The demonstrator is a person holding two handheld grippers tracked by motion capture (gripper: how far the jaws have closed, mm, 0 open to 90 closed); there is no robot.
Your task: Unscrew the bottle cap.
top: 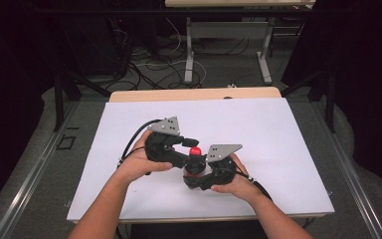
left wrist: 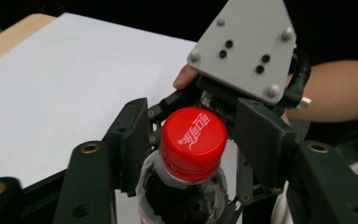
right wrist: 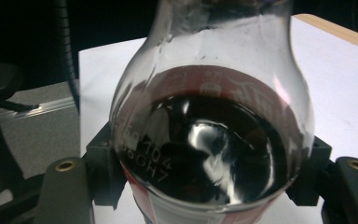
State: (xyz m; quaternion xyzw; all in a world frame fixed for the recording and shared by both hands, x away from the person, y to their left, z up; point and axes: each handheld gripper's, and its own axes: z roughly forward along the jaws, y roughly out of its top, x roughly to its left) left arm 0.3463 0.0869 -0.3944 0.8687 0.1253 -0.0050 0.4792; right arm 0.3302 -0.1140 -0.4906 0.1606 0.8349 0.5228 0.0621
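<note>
A clear cola bottle (right wrist: 209, 140) with dark drink and a red cap (left wrist: 193, 140) stands upright on the white sheet near the table's front, its cap (top: 194, 151) showing between the two hands. My right gripper (right wrist: 209, 186) is shut on the bottle's body just below the shoulder, its pads pressing on both sides. My left gripper (left wrist: 192, 135) comes in from the left at cap height (top: 191, 148). Its pads (left wrist: 133, 140) flank the cap with a narrow gap on each side, so it stands open around it. The right gripper's grey plate (left wrist: 242, 46) shows behind the cap.
A white sheet (top: 258, 129) covers most of the wooden table (top: 194, 94). Beyond the far edge are the metal legs of another table (top: 189, 55) and loose cables (top: 154, 67) on the floor. Black frame struts (top: 59, 99) stand at both sides.
</note>
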